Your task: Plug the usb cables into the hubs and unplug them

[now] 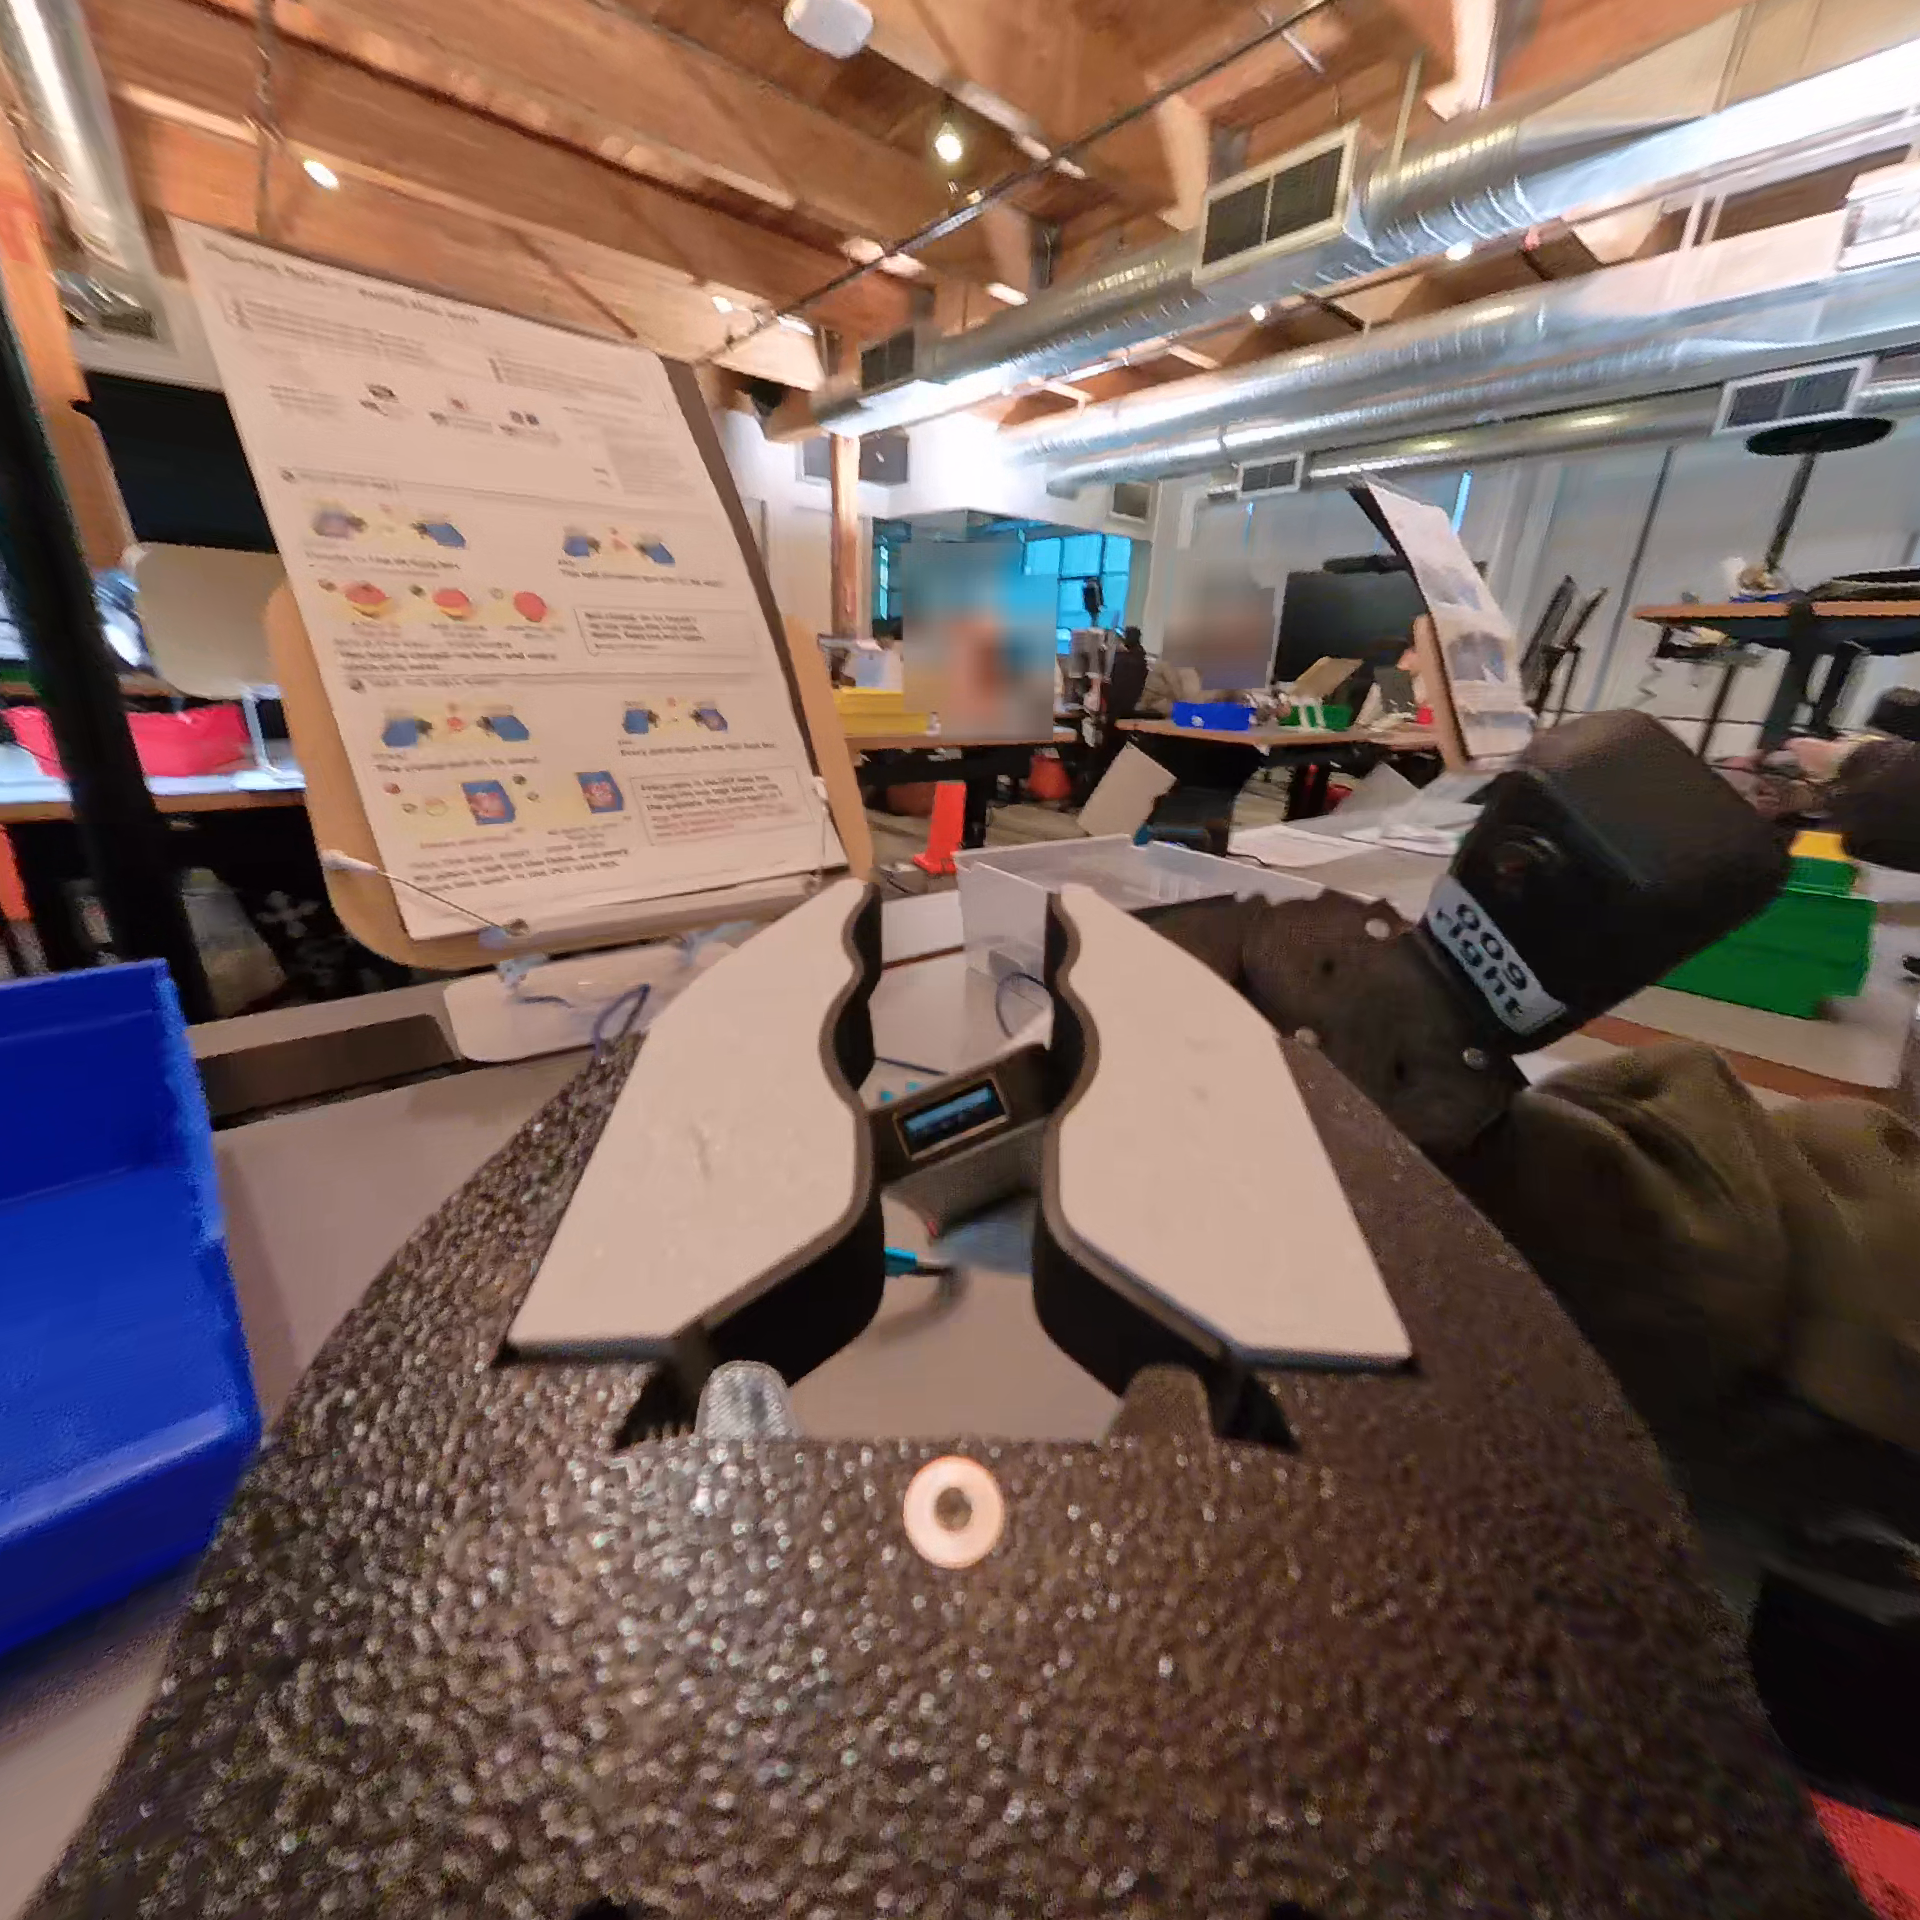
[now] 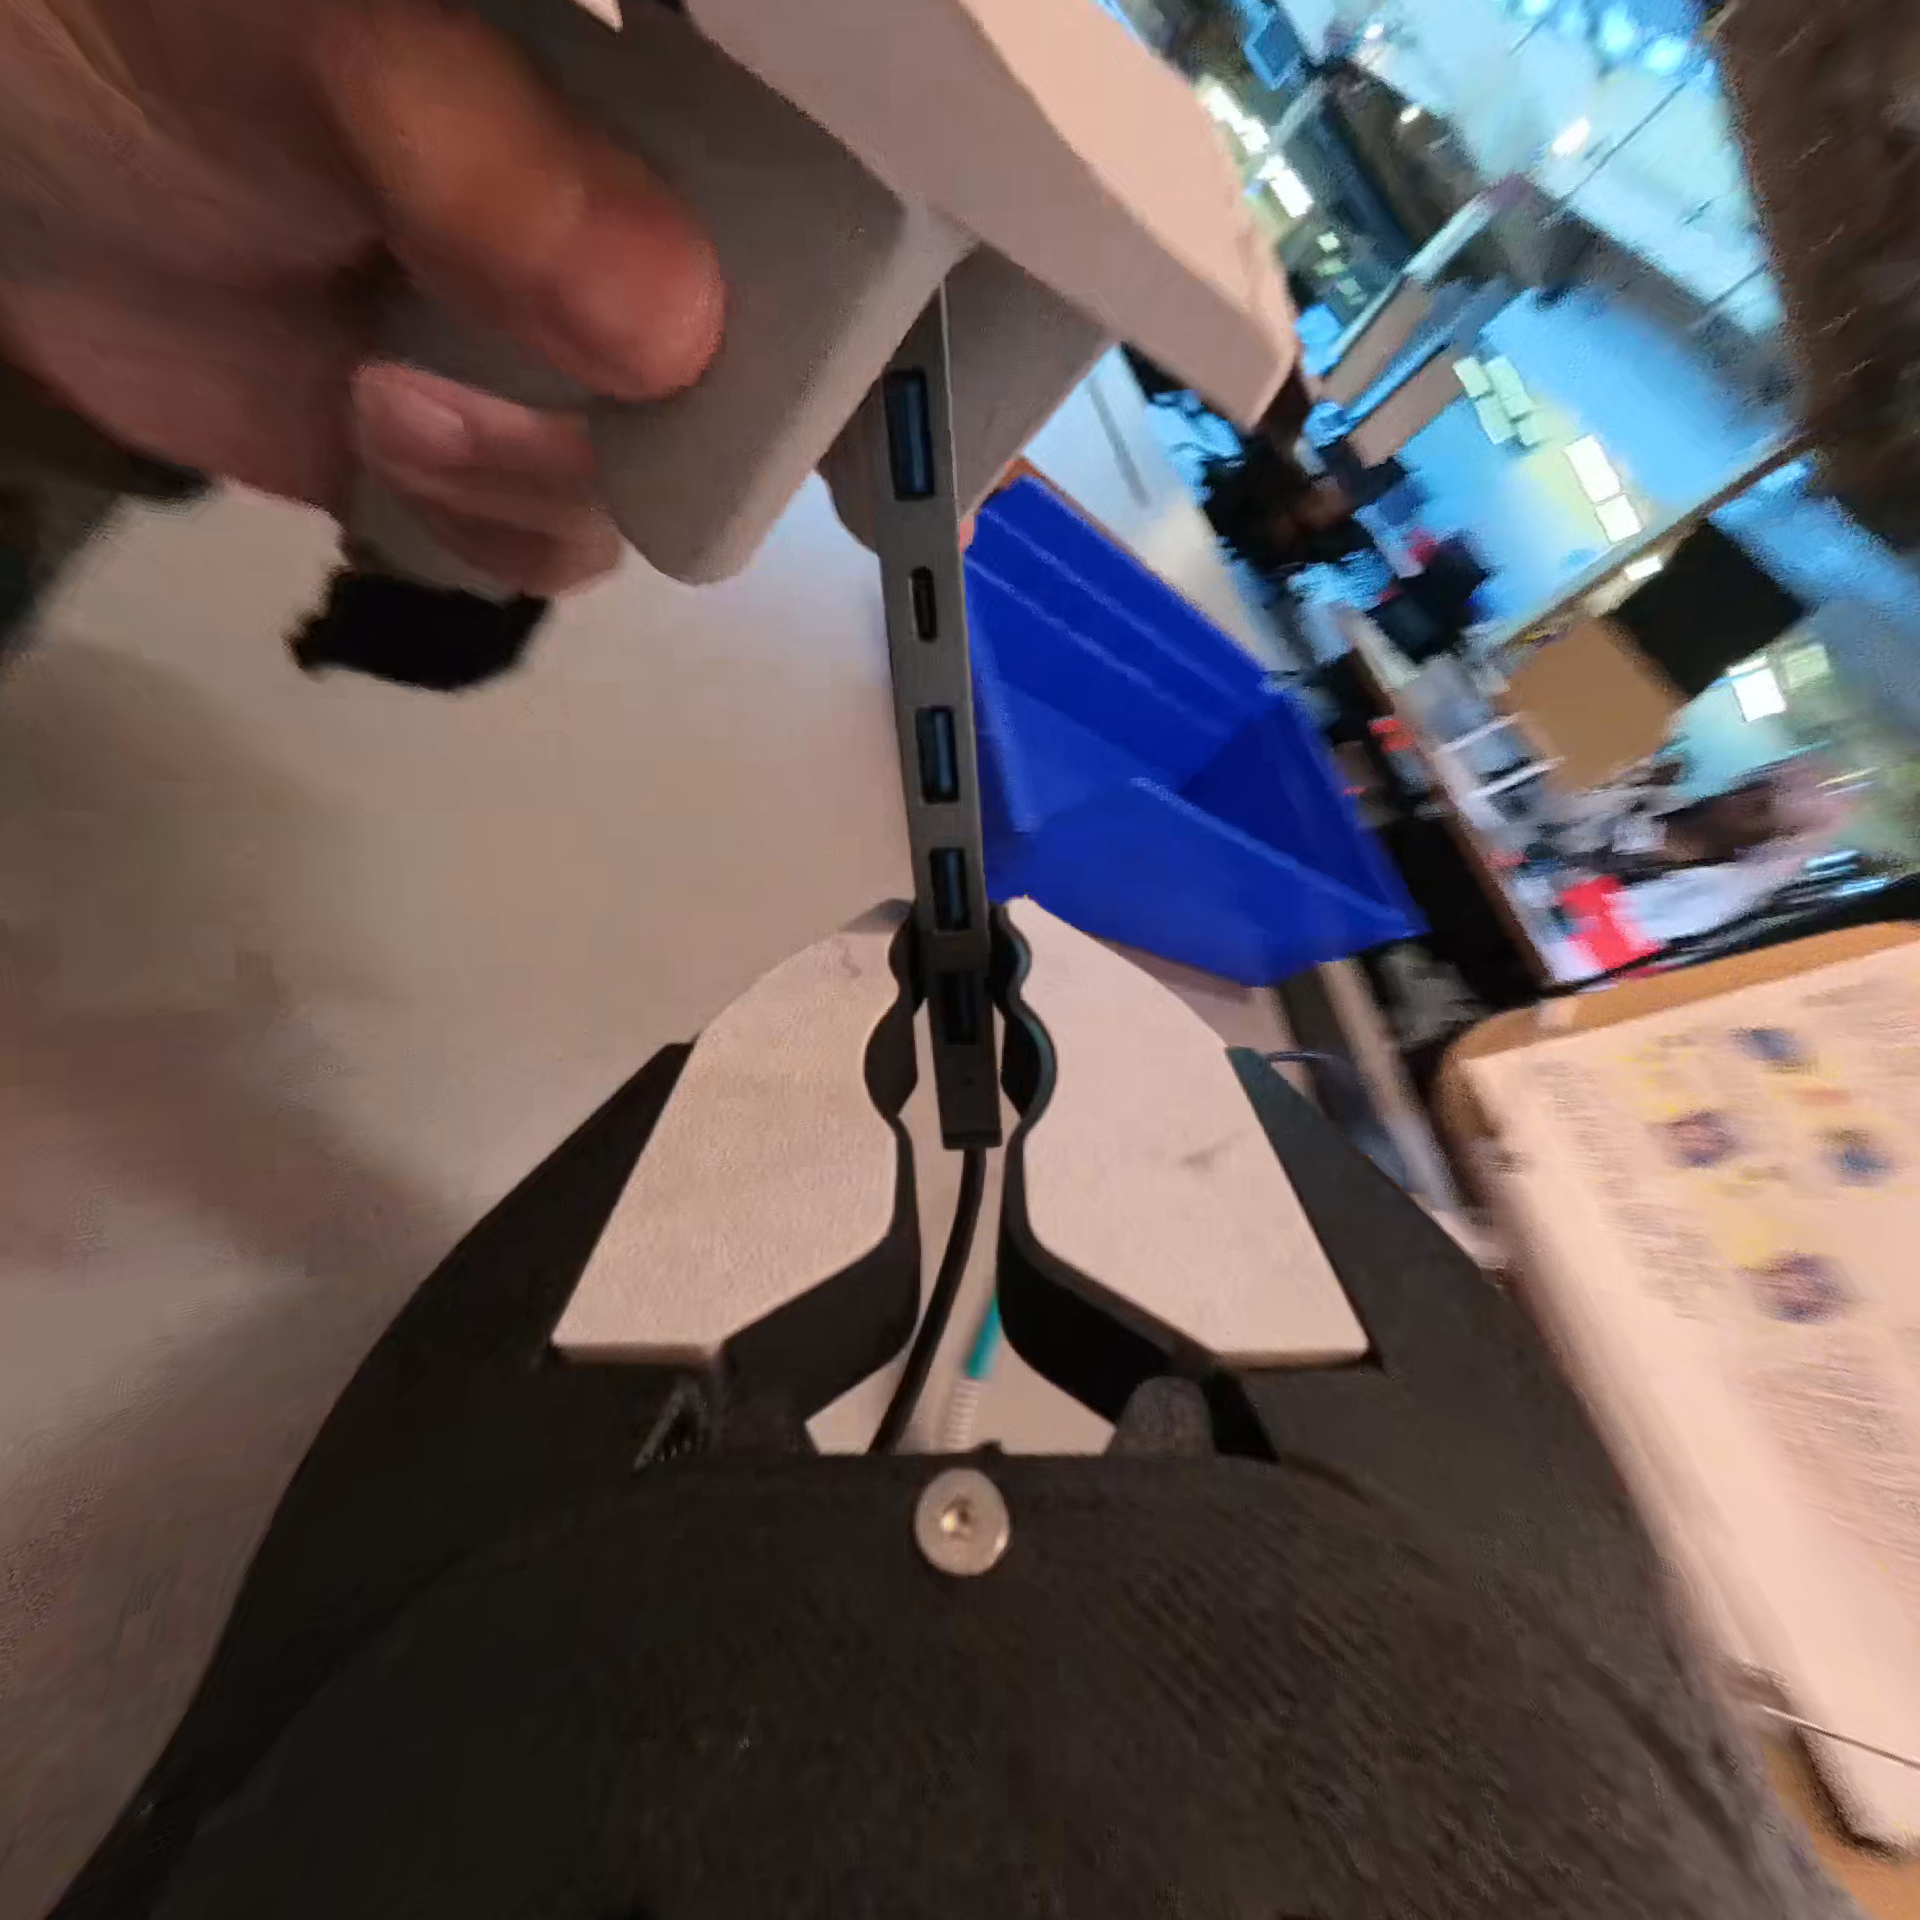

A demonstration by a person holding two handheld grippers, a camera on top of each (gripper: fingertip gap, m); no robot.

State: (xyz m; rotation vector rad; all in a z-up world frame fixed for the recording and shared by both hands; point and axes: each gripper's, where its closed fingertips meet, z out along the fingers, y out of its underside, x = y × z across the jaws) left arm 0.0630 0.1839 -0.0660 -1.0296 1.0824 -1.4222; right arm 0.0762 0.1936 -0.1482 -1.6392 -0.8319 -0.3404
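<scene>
Hub (image 2: 940, 727), a slim grey bar with a row of blue-lined ports and one small oval port along its edge, is pinched at its cable end by the right gripper (image 2: 956, 1023), whose two grey fingers are closed against its flat sides. A black cable (image 2: 940, 1288) leaves that end of the hub and runs back between the fingers toward the gripper body. A teal-tipped connector (image 2: 977, 1345) lies just beside this cable, blurred.

At the hub's far end, the left gripper (image 1: 961, 1049) brackets it: in the left wrist view its fingers stand apart on either side of the hub end, where a blue port faces the camera. Whether those fingers touch the hub cannot be told. A hand (image 2: 343, 281) holds the left gripper in the right wrist view.

Both grippers are above a pale table (image 1: 343, 1195). A blue bin (image 1: 104, 1278) sits to the left, and an instruction sheet (image 1: 520, 582) on a wooden stand leans up behind. A clear plastic box (image 1: 1101, 883) stands beyond the left fingers, partly hidden by them. The right gripper's body and an olive sleeve (image 1: 1704, 1247) fill the right side of the left wrist view. A thin blue wire (image 1: 613, 1023) lies near the stand's base.
</scene>
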